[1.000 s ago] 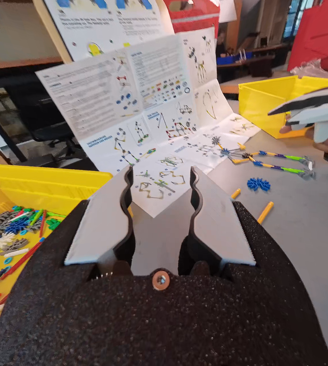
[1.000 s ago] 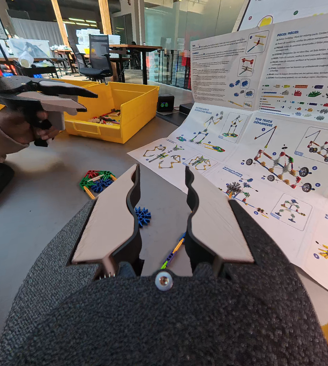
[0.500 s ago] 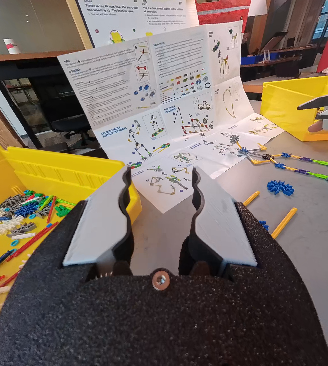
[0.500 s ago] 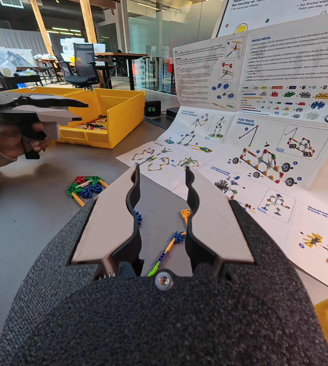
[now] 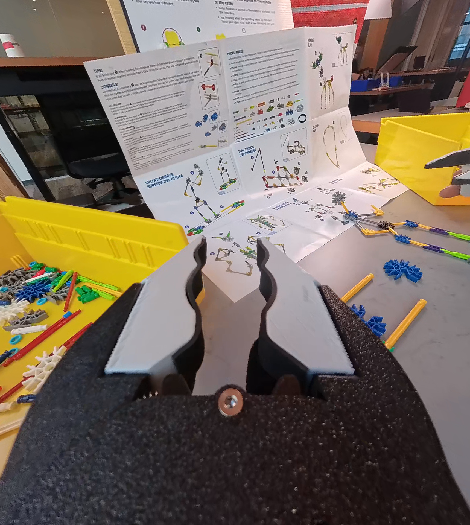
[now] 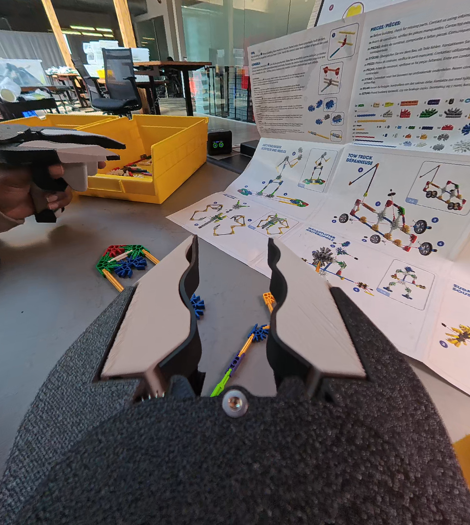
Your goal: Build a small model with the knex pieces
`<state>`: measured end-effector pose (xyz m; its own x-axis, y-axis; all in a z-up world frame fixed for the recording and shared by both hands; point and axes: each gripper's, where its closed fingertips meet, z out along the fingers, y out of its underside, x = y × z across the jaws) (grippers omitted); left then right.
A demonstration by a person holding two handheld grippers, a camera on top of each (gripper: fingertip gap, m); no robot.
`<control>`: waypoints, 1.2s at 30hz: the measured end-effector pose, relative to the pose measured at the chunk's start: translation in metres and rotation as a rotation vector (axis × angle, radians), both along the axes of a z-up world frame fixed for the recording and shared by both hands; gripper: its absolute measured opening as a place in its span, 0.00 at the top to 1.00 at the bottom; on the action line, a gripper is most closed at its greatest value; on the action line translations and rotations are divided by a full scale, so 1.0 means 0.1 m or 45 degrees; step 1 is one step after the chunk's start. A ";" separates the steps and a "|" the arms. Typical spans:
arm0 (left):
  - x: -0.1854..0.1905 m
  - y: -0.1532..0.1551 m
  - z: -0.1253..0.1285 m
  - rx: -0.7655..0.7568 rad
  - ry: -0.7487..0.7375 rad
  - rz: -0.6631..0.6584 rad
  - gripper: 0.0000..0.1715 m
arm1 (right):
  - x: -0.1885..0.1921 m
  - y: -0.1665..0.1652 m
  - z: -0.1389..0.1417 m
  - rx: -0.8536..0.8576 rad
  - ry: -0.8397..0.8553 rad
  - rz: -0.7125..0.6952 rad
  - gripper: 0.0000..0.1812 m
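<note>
Grey worktop (image 6: 43, 312) lies under both your grippers. Your right gripper (image 6: 232, 241) is apart, empty, over a rod chain (image 6: 239, 358). Your left gripper (image 5: 231, 243) is apart too, holding nothing, beside a yellow bin (image 5: 91, 238) of toy pieces, with a folded paper sheet (image 5: 228, 142) standing farther ahead.

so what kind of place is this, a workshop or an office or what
Likely an open office or lab used as a workspace: office chairs at desks behind, yellow bins of toy building pieces on a grey table, and a fold-out instruction sheet propped up.
</note>
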<state>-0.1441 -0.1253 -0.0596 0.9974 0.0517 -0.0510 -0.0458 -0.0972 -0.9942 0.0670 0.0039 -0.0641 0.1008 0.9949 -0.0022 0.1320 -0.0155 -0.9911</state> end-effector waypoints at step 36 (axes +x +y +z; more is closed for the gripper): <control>-1.52 0.13 -0.33 -1.357 0.501 -0.233 0.85 | 0.08 0.20 -0.07 -0.093 -0.050 -0.100 0.78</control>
